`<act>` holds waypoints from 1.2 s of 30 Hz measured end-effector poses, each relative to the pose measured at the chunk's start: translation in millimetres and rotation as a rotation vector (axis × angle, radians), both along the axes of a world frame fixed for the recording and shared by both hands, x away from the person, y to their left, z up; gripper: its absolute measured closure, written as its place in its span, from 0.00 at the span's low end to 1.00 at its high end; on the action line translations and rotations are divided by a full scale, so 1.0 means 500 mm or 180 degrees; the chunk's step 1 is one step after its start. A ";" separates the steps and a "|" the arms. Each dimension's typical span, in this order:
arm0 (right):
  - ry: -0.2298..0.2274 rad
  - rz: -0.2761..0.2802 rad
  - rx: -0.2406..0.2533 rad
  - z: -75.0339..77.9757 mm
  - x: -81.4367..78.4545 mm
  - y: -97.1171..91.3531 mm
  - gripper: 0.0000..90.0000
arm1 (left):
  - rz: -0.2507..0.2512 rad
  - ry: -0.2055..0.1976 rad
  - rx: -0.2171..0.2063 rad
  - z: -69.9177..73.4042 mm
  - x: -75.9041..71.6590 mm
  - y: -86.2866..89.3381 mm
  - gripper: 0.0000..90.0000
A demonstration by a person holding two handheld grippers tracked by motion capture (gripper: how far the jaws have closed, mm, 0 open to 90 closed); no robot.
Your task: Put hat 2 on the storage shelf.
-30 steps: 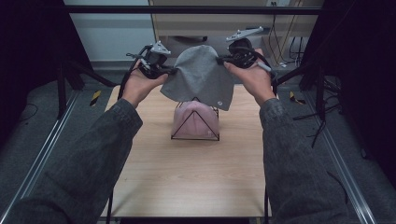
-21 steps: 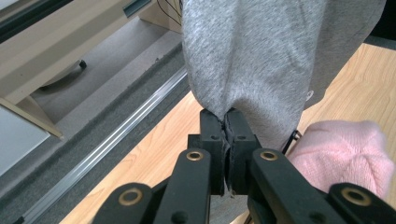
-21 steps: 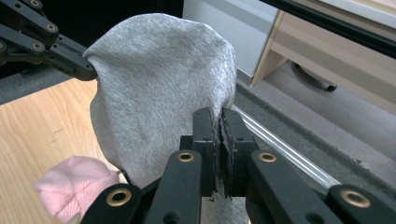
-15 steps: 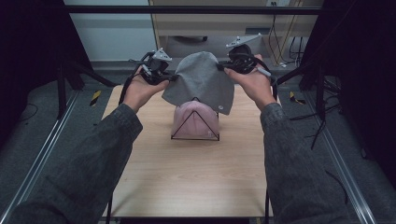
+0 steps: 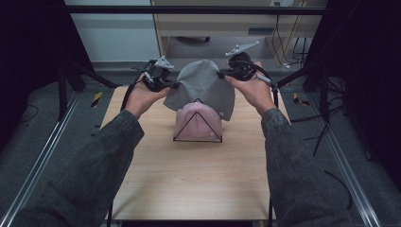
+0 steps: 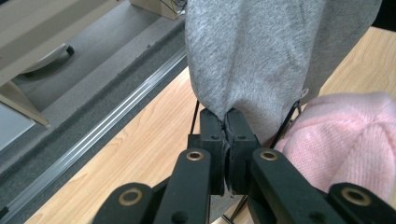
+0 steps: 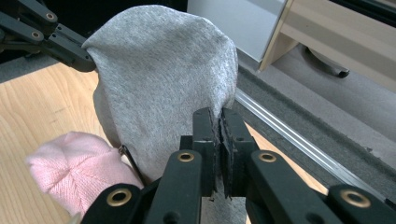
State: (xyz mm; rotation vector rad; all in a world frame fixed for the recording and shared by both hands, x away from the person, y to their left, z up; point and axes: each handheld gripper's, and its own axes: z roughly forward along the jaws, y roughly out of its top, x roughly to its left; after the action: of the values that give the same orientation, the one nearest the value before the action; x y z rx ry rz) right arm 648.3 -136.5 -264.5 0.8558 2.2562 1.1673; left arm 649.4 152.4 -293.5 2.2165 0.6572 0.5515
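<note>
Two grey sleeves come in from the near edge, one on each side of the wooden counter (image 5: 189, 189). Past the bare near half of the counter stands one black wire stand (image 5: 197, 124), shaped like a triangle, with one pink knitted hat (image 5: 198, 120) on it. There are two hats in all.

The second, a grey hat (image 5: 203, 90), hangs in the air just above and behind the pink one, stretched between two hand-held grippers, and its lower edge overlaps the top of the pink hat in the high view. The left hand-held gripper (image 5: 171, 85) holds the grey hat's left edge; in the left gripper view its jaws are pressed together on a fold of grey cloth (image 6: 261, 56), with the pink hat (image 6: 345, 140) close at the right. The right hand-held gripper (image 5: 221, 73) pinches the right edge; in the right gripper view the jaws are clamped on the cloth (image 7: 163, 79), and the left hand-held gripper (image 7: 86, 58) shows at the far corner of the hat.

Beyond the counter lie a grey floor and one pale wooden cabinet (image 5: 227, 23).
</note>
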 end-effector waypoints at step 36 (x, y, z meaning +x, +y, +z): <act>0.0212 0.0097 -0.0178 -0.066 -0.008 0.028 0.99 | -0.0024 0.0236 0.0083 -0.085 -0.015 0.009 0.98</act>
State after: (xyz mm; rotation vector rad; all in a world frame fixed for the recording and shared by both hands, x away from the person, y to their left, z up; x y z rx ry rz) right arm 644.2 -122.3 -297.7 0.8533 2.3519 1.0985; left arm 642.1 156.8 -335.8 2.2719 0.6831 0.4786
